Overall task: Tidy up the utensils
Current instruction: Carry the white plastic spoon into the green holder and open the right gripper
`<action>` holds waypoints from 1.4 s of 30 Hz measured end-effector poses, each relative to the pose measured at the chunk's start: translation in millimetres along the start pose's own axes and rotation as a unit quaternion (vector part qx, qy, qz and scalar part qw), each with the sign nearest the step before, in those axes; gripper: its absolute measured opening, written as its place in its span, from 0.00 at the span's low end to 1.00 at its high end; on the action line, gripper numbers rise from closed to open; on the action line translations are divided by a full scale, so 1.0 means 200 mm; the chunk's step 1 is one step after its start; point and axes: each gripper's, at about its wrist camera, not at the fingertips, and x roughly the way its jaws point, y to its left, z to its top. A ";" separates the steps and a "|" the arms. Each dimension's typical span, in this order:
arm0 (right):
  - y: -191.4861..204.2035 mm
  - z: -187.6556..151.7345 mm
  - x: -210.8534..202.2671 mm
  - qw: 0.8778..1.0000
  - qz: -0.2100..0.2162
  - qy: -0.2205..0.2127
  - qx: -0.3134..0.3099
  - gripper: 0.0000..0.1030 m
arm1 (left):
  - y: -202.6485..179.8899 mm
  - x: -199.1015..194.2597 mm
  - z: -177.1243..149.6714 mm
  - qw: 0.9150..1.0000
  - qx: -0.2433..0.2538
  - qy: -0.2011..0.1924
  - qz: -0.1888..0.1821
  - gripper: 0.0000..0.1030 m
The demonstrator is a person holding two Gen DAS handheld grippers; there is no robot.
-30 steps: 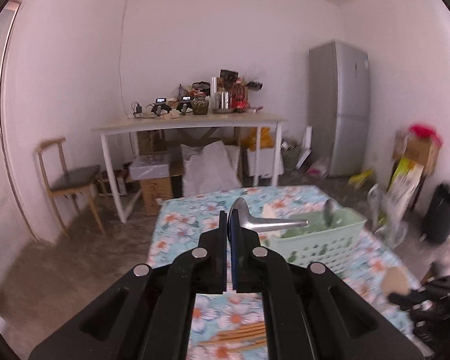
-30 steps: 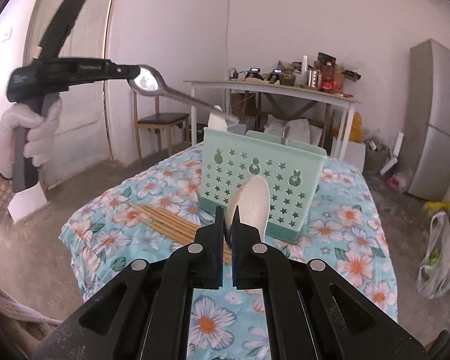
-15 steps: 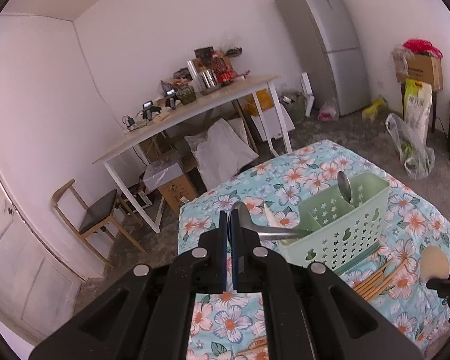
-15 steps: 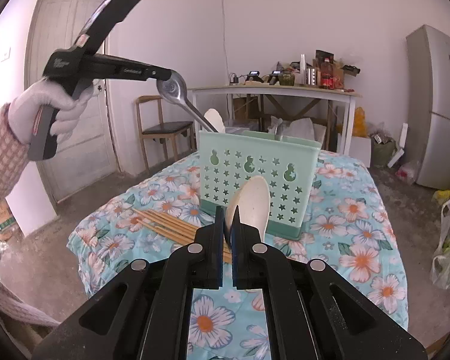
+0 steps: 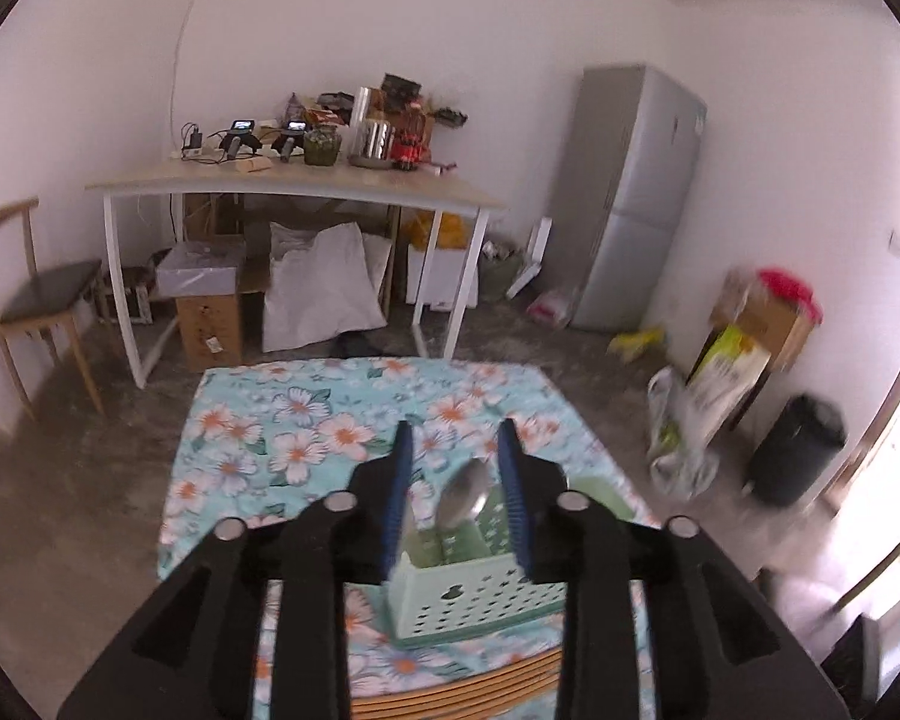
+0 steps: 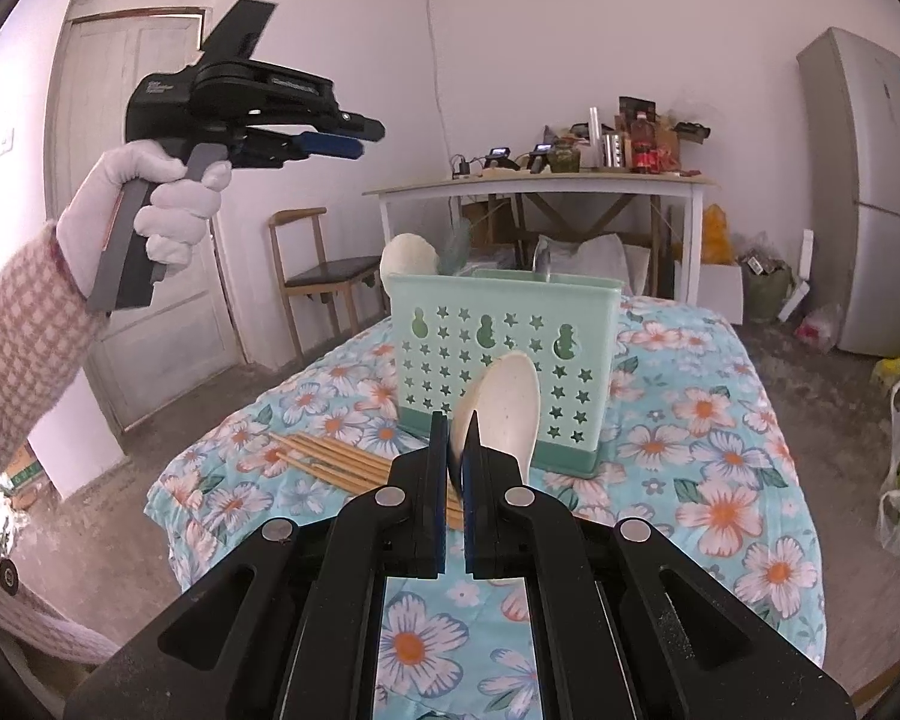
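My left gripper [image 5: 456, 468] hangs in the air above the mint-green utensil basket [image 5: 468, 588], and its jaws are opening with nothing pressed between the blue pads. Below them a metal spoon [image 5: 467, 495] stands loose in the basket, bowl up. In the right wrist view the left gripper [image 6: 369, 138] is up at the left, held by a white-gloved hand [image 6: 150, 204], and a blurred spoon [image 6: 456, 246] pokes out of the basket [image 6: 504, 360]. My right gripper [image 6: 457, 438] is shut on a cream plastic spoon [image 6: 504, 402] in front of the basket.
Several wooden chopsticks [image 6: 330, 456] lie on the floral tablecloth [image 6: 720, 456] left of the basket. Another cream spoon [image 6: 408, 255] and a metal utensil [image 6: 543, 258] stand in the basket. A chair [image 6: 324, 270], a cluttered white table [image 6: 540, 183] and a fridge [image 6: 870, 192] stand behind.
The left gripper has opened and let go of the metal spoon, which now stands in the basket. The left hand has swung and lifted over the basket. The right gripper has kept still.
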 end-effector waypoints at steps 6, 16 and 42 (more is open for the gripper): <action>0.00 0.01 -0.01 1.000 -0.005 0.002 0.000 0.02 | 0.08 -0.08 -0.10 0.999 -0.031 -0.022 -0.006 0.38; -0.13 0.16 -0.07 0.999 -0.010 -0.016 0.028 0.02 | 0.23 -0.05 -0.54 0.997 -0.078 0.007 0.005 0.45; -0.46 0.83 0.47 0.979 0.155 -0.095 0.094 0.02 | 0.16 0.13 -0.94 0.994 -0.053 0.097 -0.006 0.51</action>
